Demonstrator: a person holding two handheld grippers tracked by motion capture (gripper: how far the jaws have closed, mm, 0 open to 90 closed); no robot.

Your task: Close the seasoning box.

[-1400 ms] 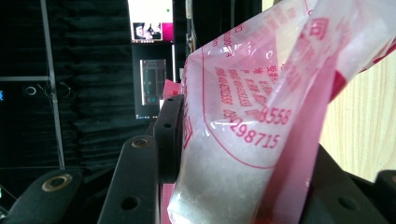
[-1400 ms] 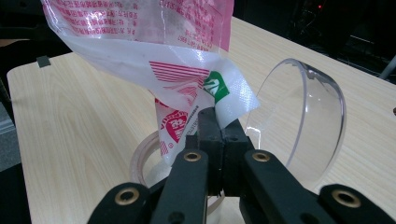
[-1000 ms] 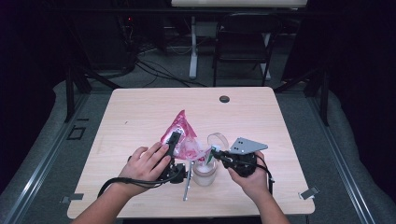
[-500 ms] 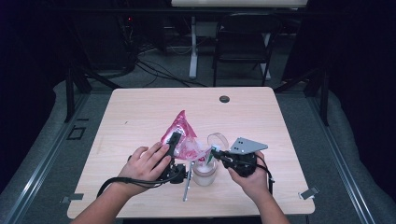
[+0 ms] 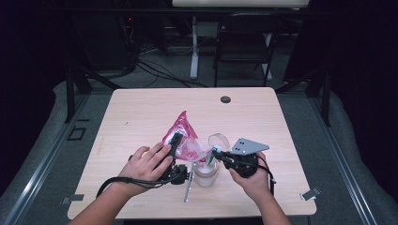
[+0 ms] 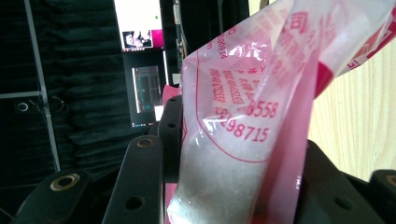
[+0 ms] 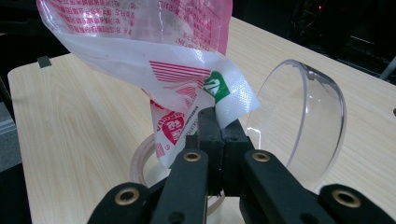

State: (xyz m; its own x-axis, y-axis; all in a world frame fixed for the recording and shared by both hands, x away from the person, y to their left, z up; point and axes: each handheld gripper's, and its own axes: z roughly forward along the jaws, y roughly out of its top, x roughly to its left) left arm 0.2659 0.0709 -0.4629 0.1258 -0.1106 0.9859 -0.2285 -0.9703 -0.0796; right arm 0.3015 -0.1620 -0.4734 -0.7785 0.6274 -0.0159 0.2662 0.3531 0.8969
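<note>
- My left gripper (image 5: 176, 140) is clamped on the bag (image 5: 182, 136); in the left gripper view the plastic, with white grains inside, sits pinched between the two black jaws (image 6: 224, 186).
- My right gripper (image 5: 217, 154) is clenched on a lower corner of the same bag — the right gripper view shows the jaws pressed together on the white-and-green corner (image 7: 219, 116).
- The bag hangs between the two grippers above the table (image 5: 141, 108), its pink peak pointing up and away from me.
- The jar (image 5: 205, 173) stands on the table just below the pinched corner, between my hands. Its clear lid (image 5: 218, 140) is tipped up behind the opening; in the right gripper view the lid (image 7: 308, 135) stands nearly upright, just right of the jaws.
- The bag's lower edge hangs over the jar's pale rim (image 7: 140, 163) — whether it touches, I cannot tell.
- A thin metal rod (image 5: 188, 185) lies on the table just left of the jar.
- A small dark disc (image 5: 225, 99) sits near the far edge, well apart.
</note>
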